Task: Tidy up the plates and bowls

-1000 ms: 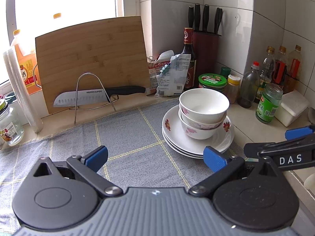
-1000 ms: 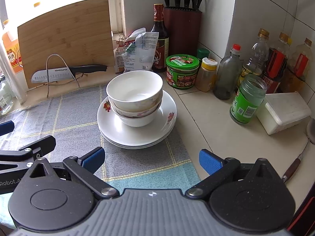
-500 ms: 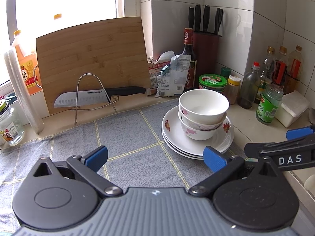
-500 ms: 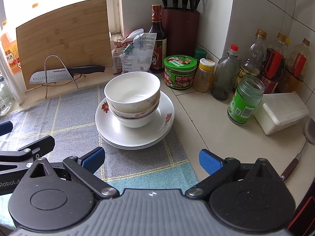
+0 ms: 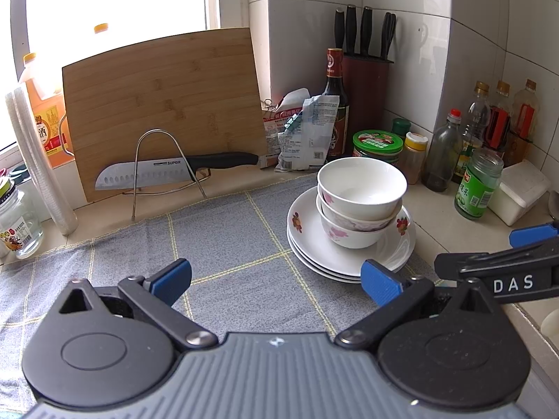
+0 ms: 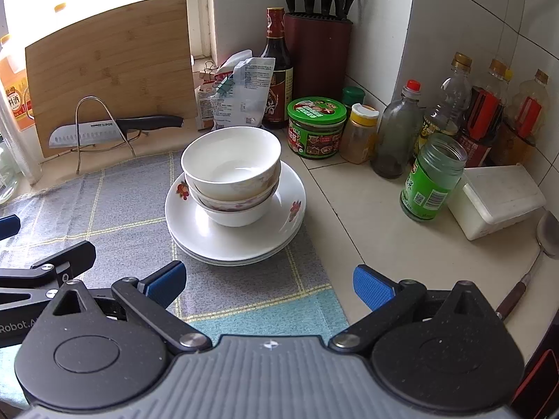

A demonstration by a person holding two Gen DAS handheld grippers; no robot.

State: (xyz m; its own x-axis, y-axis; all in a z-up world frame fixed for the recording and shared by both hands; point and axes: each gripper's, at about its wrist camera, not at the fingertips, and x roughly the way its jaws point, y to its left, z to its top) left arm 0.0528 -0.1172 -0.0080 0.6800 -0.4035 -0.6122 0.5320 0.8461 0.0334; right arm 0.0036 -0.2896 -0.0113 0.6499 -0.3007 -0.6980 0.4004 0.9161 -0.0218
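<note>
Left gripper: black frame, blue pads spread wide, nothing between them, hovering over the grey checked cloth with yellow lines. Right gripper: same build, also spread wide and empty, over the near edge of the cloth; its blue tip shows at the right of the left wrist view. Task items sit together ahead of both: a stack of white floral-rimmed plates on the cloth's right edge, next to the bare white counter. Looks like three plates, count not certain. Nested white bowls stand on the top plate, the upper bowl plain white and empty, the ones below with pink floral print; at least two, possibly three. Behind the stack: green-lidded jar with dark contents, small yellow-capped jar with brownish powder, dark glass sauce bottle, crumpled white packets clipped shut. Dark red knife block in the corner holds black-handled knives and scissors. Right of it: clear bottle with red cap, green-labelled glass jar without a lid, white plastic lidded box, contents hidden. Bamboo cutting board leans upright by the window; steel knife with black handle rests on a wire rack in front of it.
</note>
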